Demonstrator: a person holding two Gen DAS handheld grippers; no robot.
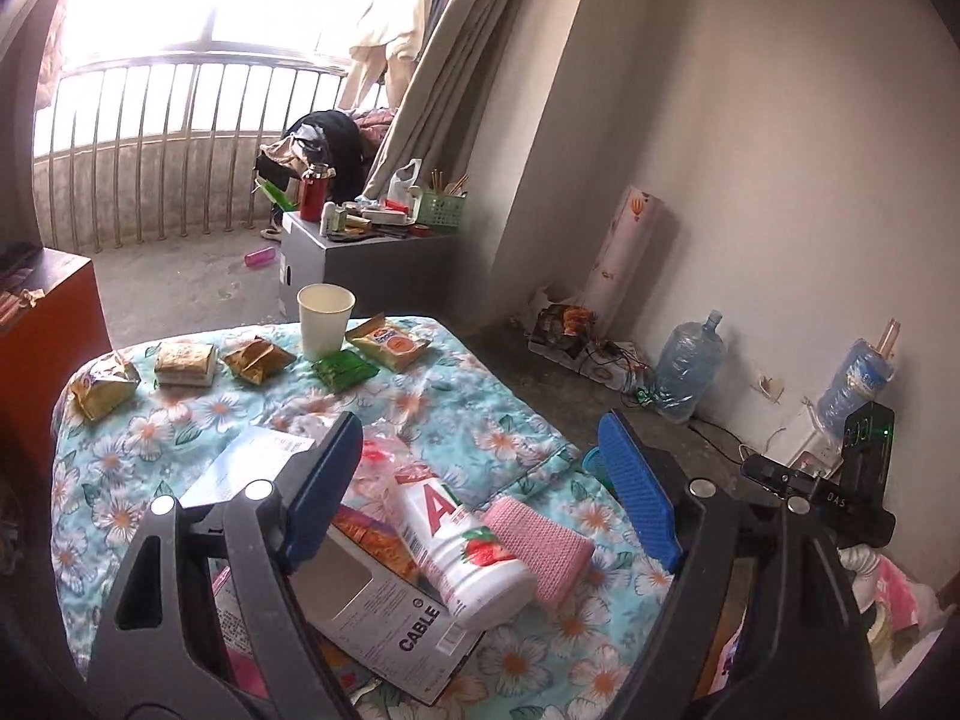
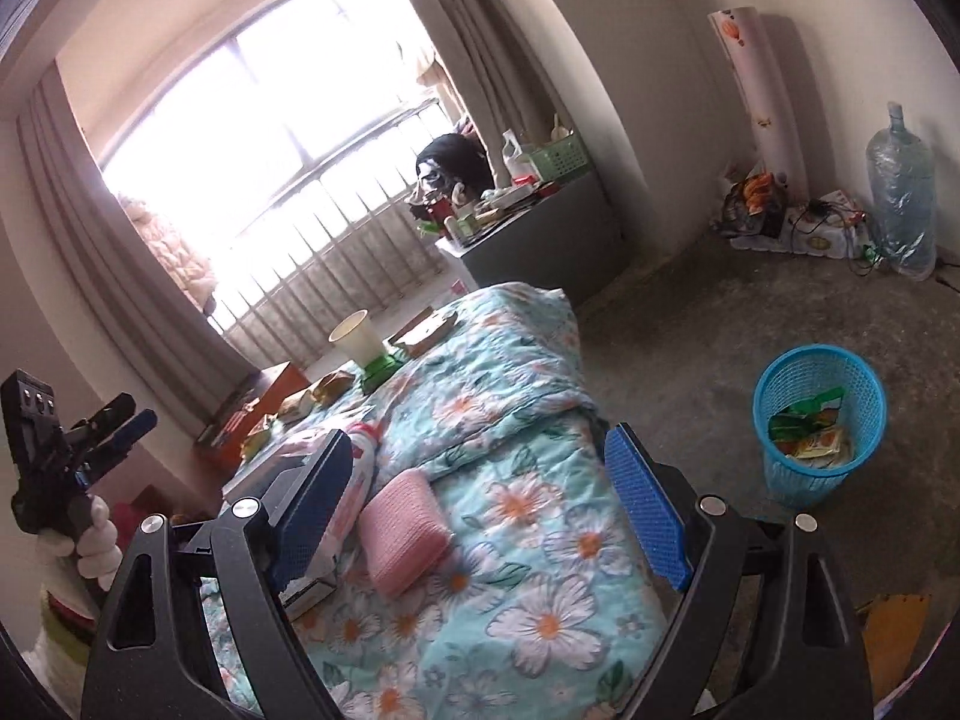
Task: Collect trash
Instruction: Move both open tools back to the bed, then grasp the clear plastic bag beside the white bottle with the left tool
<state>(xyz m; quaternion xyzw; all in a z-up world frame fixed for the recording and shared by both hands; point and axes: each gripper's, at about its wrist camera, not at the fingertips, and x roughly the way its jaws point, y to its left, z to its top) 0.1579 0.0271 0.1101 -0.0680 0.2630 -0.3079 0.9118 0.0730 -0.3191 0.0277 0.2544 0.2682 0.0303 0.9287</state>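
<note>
trash pickup barely begun, most litter left on the bed

wrappers already lay in the blue basket [image 2: 819, 420] on the floor off the bed's right side: a green packet and an orange-and-white one showed through its mesh. that looked like the only part done. along the far edge of the bed [image 1: 456, 402] sat a paper cup [image 1: 324, 320], a green wrapper [image 1: 344, 369] touching its base, an orange-printed snack packet [image 1: 390, 343] beside it, and three more gold or tan packets [image 1: 186, 363] in a row toward the far left corner. near the bed's front edge lay a white bottle [image 1: 465, 546] on its side, a flattened box [image 1: 384, 606] under it, and a pink pad [image 1: 540, 540] just beside it.

the left gripper [image 1: 486, 498] hung over the bottle and box with jaws apart and nothing clamped; the right gripper [image 2: 480, 504] was likewise spread and empty above the pink pad.

readable writing was scant: "cable" on the box, a large red "a" with a strawberry picture on the bottle. the packet print was too small to read.
</note>
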